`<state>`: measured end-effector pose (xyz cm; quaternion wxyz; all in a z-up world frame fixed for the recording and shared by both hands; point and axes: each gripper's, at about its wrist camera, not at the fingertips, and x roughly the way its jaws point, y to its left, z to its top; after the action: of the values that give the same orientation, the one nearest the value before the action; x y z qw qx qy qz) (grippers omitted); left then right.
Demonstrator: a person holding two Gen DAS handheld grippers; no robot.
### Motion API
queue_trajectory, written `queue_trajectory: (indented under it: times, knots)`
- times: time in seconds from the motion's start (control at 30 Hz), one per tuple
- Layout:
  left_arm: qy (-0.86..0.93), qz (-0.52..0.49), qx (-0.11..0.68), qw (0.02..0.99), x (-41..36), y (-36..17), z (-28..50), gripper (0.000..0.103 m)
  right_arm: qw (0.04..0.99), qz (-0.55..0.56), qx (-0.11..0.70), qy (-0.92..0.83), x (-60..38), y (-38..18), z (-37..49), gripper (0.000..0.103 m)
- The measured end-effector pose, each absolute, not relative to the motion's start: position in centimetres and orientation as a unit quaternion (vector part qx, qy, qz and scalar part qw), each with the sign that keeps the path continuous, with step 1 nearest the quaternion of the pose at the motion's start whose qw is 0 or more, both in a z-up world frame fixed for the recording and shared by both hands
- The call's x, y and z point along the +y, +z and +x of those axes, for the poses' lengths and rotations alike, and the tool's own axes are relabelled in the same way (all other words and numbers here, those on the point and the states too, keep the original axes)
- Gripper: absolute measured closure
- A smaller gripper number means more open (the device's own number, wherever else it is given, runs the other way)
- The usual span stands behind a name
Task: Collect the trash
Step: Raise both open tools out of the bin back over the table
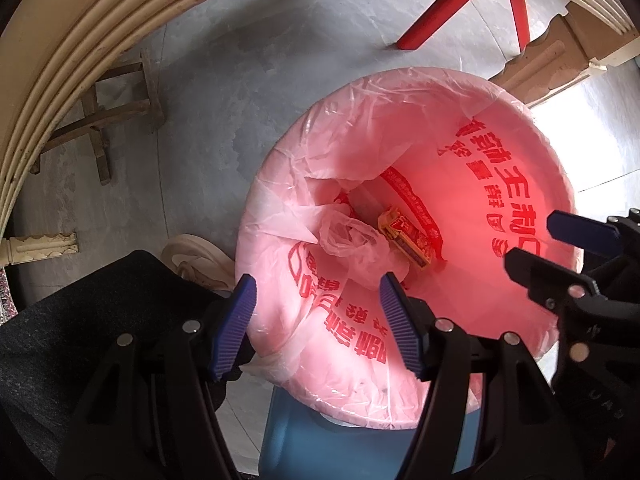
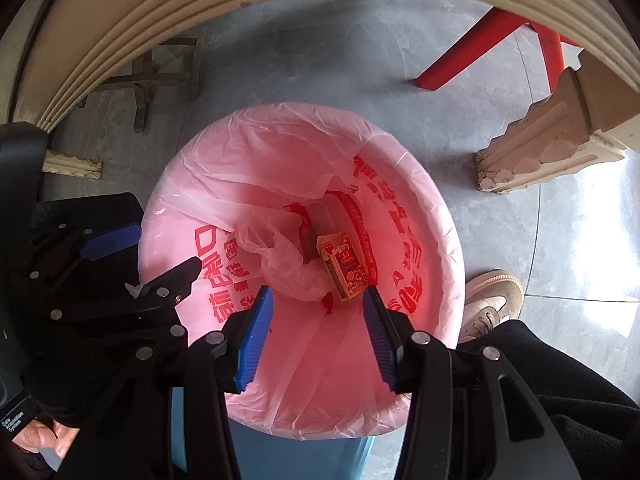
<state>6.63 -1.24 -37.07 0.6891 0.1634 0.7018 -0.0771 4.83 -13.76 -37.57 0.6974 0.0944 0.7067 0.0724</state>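
While both hang over the bin (image 2: 448, 240) | left tool (image 1: 316, 324), right tool (image 2: 316, 336) gape empty | carton (image 2: 344, 268) below

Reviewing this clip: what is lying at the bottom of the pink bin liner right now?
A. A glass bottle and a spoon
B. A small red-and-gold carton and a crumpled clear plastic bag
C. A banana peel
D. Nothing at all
B: the right wrist view looks straight into the pink bin liner, where a small red-and-gold carton lies beside a crumpled clear plastic bag.

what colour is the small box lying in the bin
The small box is red and orange-gold with a printed design; clearest in the right wrist view.
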Motion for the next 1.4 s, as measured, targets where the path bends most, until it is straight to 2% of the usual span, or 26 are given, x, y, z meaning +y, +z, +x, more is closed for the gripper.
queue_trajectory:
  times: [0.23, 0.4, 0.67, 0.8, 0.93, 1.0, 1.1, 1.4]
  knots:
    - [-0.06, 0.154, 0.694, 0.701, 0.1, -35.6, 6.7, 0.04, 0.704, 0.1, 0.7, 0.07, -13.9, -36.4, 4.7, 0.057]
    - [-0.063, 0.152, 0.662, 0.732, 0.7, -31.6, 5.9, 0.04, 0.73, 0.099, 0.673, 0.07, -14.1, -33.1, 4.5, 0.057]
    - [-0.07, 0.152, 0.574, 0.802, 1.5, -21.8, 4.6, 0.04, 0.792, 0.072, 0.602, 0.072, -13.4, -24.8, 4.3, 0.056]
    - [-0.071, 0.135, 0.536, 0.831, 2.4, -16.6, 4.4, 0.039, 0.821, 0.072, 0.56, 0.087, -12.8, -19.7, 3.7, 0.051]
    - [-0.073, 0.135, 0.498, 0.854, 3.2, -11.3, 4.7, 0.038, 0.848, 0.078, 0.515, 0.098, -13.5, -14.4, 3.4, 0.049]
    - [-0.072, 0.132, 0.479, 0.865, 3.7, -8.8, 5.1, 0.031, 0.862, 0.083, 0.49, 0.099, -14.1, -11.5, 3.5, 0.047]
    - [-0.067, 0.128, 0.455, 0.879, 4.3, -5.6, 5.8, 0.031, 0.881, 0.075, 0.457, 0.091, -14.8, -8.0, 3.5, 0.045]
    - [-0.07, 0.076, 0.46, 0.882, 3.9, -1.0, 7.7, 0.031, 0.903, 0.045, 0.418, 0.09, -15.8, -2.4, 4.5, 0.045]
